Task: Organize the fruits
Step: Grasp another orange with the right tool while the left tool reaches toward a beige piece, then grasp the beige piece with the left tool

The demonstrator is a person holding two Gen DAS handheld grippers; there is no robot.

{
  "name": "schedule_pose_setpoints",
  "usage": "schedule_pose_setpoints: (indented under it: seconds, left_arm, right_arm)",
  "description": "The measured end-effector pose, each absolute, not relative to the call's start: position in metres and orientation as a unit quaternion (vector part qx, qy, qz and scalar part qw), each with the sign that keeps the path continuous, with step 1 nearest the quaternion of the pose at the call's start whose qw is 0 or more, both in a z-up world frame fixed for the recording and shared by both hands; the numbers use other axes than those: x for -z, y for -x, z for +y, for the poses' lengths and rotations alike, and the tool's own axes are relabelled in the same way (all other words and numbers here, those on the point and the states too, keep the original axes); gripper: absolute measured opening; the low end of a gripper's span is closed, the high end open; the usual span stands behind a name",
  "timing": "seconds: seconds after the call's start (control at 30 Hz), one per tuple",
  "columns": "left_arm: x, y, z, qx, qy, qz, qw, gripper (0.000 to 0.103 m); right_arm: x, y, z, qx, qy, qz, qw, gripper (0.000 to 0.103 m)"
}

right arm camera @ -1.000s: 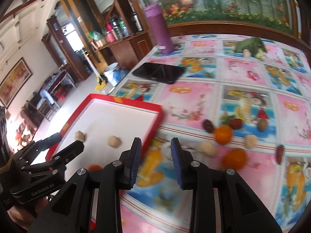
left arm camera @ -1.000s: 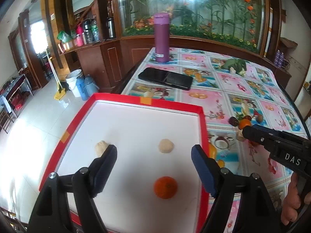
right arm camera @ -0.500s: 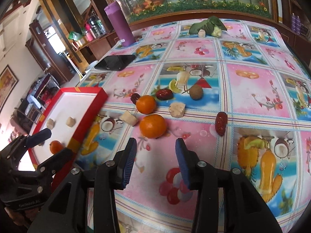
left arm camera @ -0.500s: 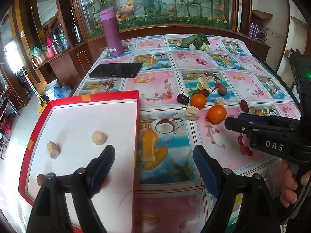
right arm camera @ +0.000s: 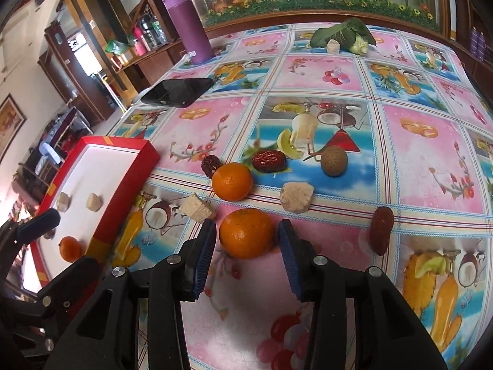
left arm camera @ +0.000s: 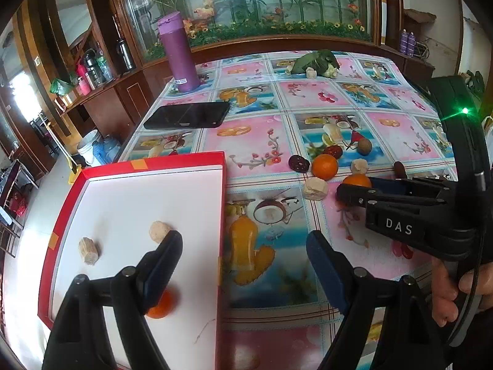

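Note:
A red-rimmed white tray (left arm camera: 148,166) (right arm camera: 123,146) lies on the table's left side. It holds an orange (left arm camera: 161,305) (right arm camera: 70,248) and two pale chunks (left arm camera: 158,231) (left arm camera: 88,251). My left gripper (left arm camera: 243,265) is open and empty over the tray's right edge. My right gripper (right arm camera: 245,243) is open, its jaws on either side of an orange (right arm camera: 246,232) on the tablecloth, apart from it. That orange (left arm camera: 356,180) shows partly behind the right gripper in the left wrist view. A second orange (right arm camera: 231,181) (left arm camera: 324,166), pale chunks, red dates and a brown round fruit (right arm camera: 333,160) lie beyond.
A black phone (left arm camera: 188,114) (right arm camera: 178,92) and a purple flask (left arm camera: 178,52) (right arm camera: 188,24) stand at the back left. Green leaves (right arm camera: 342,35) lie at the far edge. A red date (right arm camera: 380,234) lies right of the right gripper. The table's left edge drops to the floor.
My right gripper has moved forward and opened wider, so its jaws now flank the near orange. My left gripper has shifted slightly and stays open over the tray's right edge.

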State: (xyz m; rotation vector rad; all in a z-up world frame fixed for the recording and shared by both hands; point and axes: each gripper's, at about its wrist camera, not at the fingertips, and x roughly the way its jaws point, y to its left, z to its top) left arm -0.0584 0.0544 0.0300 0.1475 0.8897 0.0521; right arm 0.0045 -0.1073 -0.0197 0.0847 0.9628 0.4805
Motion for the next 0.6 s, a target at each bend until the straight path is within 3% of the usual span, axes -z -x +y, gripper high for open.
schedule_pose_setpoints:
  seconds: [0.6]
  left_arm:
    - [-0.003, 0.003, 0.013, 0.022, -0.055, 0.467, 0.882, 0.084]
  right_arm:
    - [-0.010, -0.006, -0.179, -0.187, -0.190, 0.395, 0.879, 0.034]
